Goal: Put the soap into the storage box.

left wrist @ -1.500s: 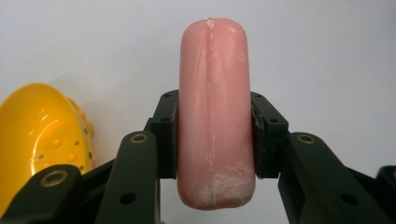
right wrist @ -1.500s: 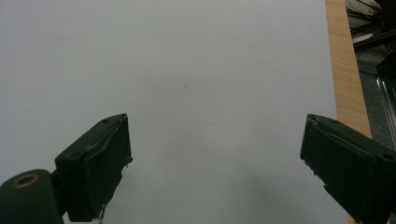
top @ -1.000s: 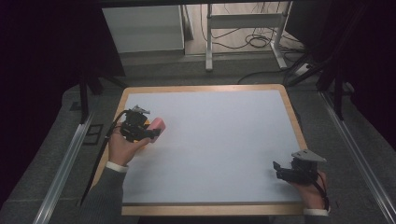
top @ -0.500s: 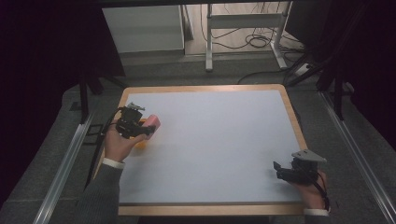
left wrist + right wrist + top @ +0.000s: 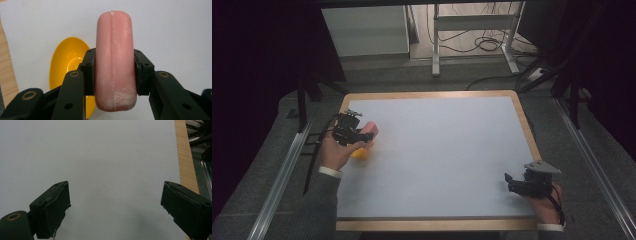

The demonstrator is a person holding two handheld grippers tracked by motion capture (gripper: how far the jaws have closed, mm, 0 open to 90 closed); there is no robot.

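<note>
A pink sausage-shaped piece (image 5: 114, 60) stands between both pads of my left gripper (image 5: 113, 72), which is shut on it. In the high view that gripper (image 5: 362, 136) sits near the table's left edge with the pink piece (image 5: 370, 129) at its tip. A small yellow bowl (image 5: 67, 65) lies on the white surface just under and to the left of the jaws, and it peeks out below the gripper as a yellow bowl (image 5: 361, 152) in the high view. My right gripper (image 5: 115, 207) hangs open over bare white surface, at the table's front right corner (image 5: 518, 184).
The white table top (image 5: 447, 150) has a wooden rim (image 5: 527, 125) all round. Metal rails run along both sides on the grey floor. A table frame and cables stand beyond the far edge.
My left gripper has carried the pink piece a little toward the left edge and slightly down, over the yellow bowl. The right gripper has stayed put.
</note>
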